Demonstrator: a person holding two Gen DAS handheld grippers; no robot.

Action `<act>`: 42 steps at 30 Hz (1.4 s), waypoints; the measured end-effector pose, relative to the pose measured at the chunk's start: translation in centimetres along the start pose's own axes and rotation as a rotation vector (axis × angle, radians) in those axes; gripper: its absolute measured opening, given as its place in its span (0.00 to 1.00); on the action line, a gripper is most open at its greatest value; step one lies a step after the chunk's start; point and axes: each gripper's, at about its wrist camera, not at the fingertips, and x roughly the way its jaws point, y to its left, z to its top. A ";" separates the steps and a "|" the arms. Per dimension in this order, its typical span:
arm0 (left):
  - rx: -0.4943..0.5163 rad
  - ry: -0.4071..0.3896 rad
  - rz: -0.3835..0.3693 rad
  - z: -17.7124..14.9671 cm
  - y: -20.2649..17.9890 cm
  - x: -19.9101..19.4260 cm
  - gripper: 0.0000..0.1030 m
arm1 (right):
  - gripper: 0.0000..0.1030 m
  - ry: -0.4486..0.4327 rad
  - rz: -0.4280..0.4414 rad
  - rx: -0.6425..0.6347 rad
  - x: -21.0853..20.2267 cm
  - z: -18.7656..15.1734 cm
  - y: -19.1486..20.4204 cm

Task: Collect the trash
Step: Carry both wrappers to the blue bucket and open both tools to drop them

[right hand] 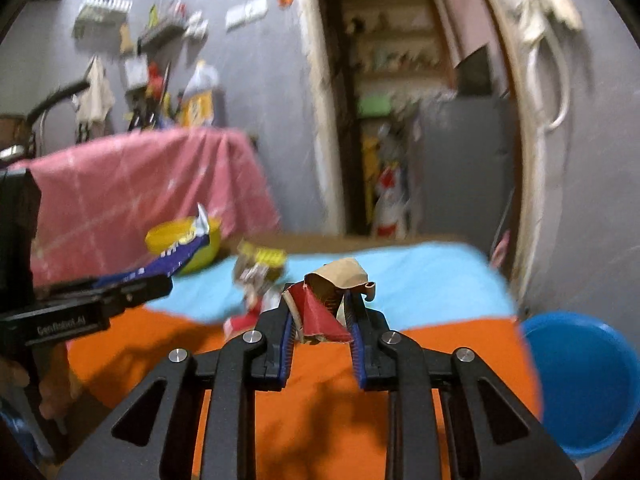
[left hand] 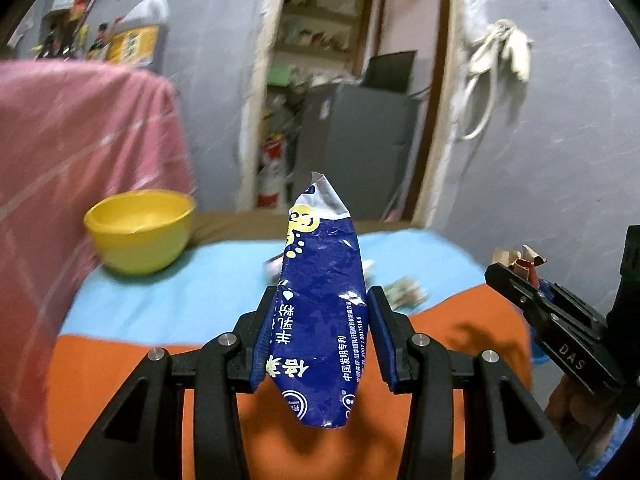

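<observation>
My left gripper (left hand: 322, 298) is shut on a crumpled blue foil pouch (left hand: 320, 344), which stands upright between the blue pads above the table. The same pouch (right hand: 178, 254) shows at the left of the right wrist view, sticking out of the left gripper (right hand: 154, 284). My right gripper (right hand: 322, 304) is shut on a torn scrap of red and tan cardboard (right hand: 320, 316). In the left wrist view that scrap (left hand: 522, 262) pokes from the right gripper (left hand: 516, 276) at the right edge. Both grippers hang above the table.
The table is covered in a light blue cloth (left hand: 208, 276) and an orange cloth (right hand: 440, 340). More wrappers (right hand: 260, 272) lie near its middle. A yellow bowl (left hand: 140, 232) stands at the back left, beside a pink cloth (left hand: 80, 152). A blue bucket (right hand: 584, 380) sits off the table's right side.
</observation>
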 end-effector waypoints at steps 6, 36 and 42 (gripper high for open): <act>0.058 -0.050 -0.134 2.1 -6.0 2.6 0.38 | 0.21 -0.138 -0.151 0.055 -3.4 1.6 -4.9; 0.080 0.441 -0.398 2.4 -20.6 20.1 0.43 | 0.42 0.060 -0.515 0.513 -6.6 -4.2 -23.1; 0.070 0.418 -0.385 2.2 -20.2 19.3 0.46 | 0.50 0.052 -0.528 0.512 -6.3 -3.6 -23.3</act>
